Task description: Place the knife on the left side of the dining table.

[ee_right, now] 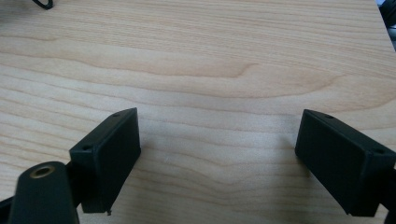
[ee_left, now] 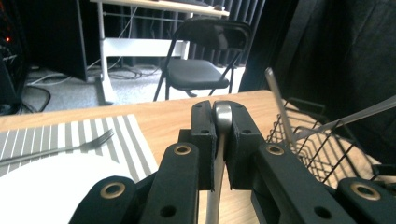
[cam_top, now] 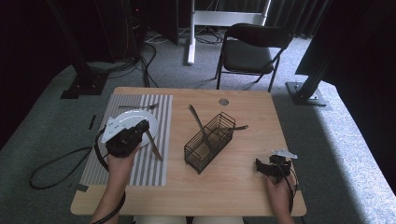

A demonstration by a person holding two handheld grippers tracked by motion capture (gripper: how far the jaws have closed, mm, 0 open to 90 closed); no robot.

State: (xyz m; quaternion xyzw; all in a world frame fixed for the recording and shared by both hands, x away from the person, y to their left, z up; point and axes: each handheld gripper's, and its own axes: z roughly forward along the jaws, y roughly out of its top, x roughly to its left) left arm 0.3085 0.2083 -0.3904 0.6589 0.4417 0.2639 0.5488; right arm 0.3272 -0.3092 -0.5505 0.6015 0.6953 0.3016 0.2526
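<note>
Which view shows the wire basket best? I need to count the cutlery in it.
The high view: the whole basket shows from above, with two handles sticking out. The left gripper view catches one corner of it past the hand-held gripper. The right gripper view looks down at table.

Grey-and-white striped placemat (cam_top: 156, 116), white plate (cam_top: 125, 121), black wire basket (cam_top: 208, 142), pale wood-grain surface (cam_top: 243, 182), black chair (cam_top: 250, 51)
</note>
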